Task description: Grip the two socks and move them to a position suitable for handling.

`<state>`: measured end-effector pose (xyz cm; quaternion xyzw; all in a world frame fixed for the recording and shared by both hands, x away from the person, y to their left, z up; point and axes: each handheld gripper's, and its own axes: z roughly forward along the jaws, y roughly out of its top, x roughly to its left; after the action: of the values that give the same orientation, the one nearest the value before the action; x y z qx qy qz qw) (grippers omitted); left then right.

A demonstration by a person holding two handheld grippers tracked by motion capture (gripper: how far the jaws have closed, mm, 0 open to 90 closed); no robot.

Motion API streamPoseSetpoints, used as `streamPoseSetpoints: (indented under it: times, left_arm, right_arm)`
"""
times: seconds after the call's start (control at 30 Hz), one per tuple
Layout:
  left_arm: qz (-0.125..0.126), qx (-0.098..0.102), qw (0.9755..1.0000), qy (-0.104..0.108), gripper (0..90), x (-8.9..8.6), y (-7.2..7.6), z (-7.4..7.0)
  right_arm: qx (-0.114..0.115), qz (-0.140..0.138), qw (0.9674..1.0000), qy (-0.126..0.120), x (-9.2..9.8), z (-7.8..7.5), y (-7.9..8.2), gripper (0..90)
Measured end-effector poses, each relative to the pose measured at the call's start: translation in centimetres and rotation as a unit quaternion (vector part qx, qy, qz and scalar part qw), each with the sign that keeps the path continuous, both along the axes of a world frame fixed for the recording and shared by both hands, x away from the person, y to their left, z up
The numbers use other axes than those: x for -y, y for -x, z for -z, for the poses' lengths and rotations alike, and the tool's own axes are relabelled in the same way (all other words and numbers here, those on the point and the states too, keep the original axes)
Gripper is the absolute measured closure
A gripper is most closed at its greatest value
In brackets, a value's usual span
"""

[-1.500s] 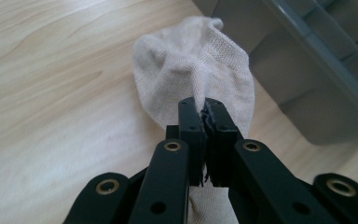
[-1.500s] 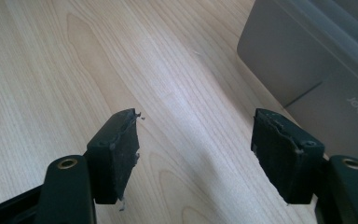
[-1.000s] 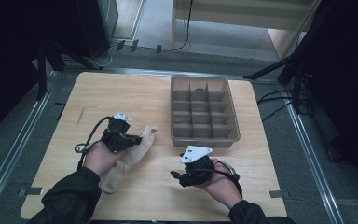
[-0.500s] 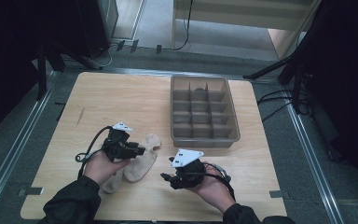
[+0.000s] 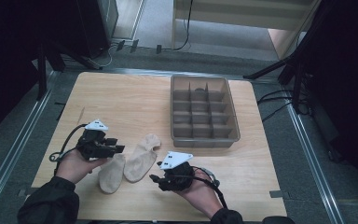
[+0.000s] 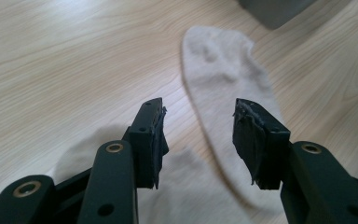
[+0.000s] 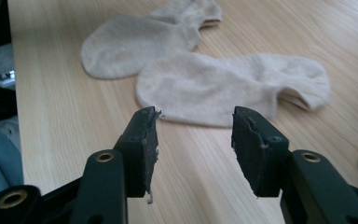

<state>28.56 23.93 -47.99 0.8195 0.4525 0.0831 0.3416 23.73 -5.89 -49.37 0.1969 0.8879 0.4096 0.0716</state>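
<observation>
Two beige socks lie side by side on the wooden table. The right sock [image 5: 142, 156] [image 6: 228, 79] [image 7: 233, 88] is the longer one; the left sock [image 5: 112, 173] [image 6: 186, 186] [image 7: 135, 42] lies partly under my left gripper. My left gripper [image 5: 120, 149] [image 6: 198, 135] is open just above the left sock; its jaws have just been opening and grip nothing. My right gripper [image 5: 154, 178] [image 7: 196, 140] points at the right sock from a short way off. Its jaws have just been closing but stand open, with only bare table between them.
A grey divided tray [image 5: 233, 135] [image 6: 279, 9] stands at the back right of the table, with a small dark item in a far compartment [image 5: 198, 88]. Cables trail from both grippers. The table's front edge is close behind both hands.
The left gripper has let go of the bunched sock and drawn back to the left. Both socks now lie flat. The right hand has moved left toward them, its jaws narrower.
</observation>
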Motion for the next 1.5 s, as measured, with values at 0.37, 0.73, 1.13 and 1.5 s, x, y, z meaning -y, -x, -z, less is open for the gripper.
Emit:
streamPoseSetpoints:
  times: [0.37,0.73,1.13,1.5]
  left_arm:
    - [0.000,-0.011,0.9999,-0.007,51.4,-4.3,-0.3,2.4]
    - [0.002,0.000,0.9999,-0.016,50.1,-4.8,-1.9,4.3]
    - [0.011,-0.001,0.9993,-0.036,58.8,-4.8,-2.1,5.1]
    - [-0.012,0.000,0.9991,-0.042,69.9,-4.7,-2.0,5.2]
  right_arm:
    - [-0.027,-0.006,0.9993,-0.026,-4.8,1.5,1.2,58.6]
    - [-0.043,-0.020,0.9981,-0.039,-10.1,3.2,1.8,56.4]
    - [-0.058,-0.018,0.9979,-0.024,-13.6,5.0,1.6,54.3]
    - [-0.016,-0.026,0.9995,-0.007,-13.4,5.8,1.9,64.7]
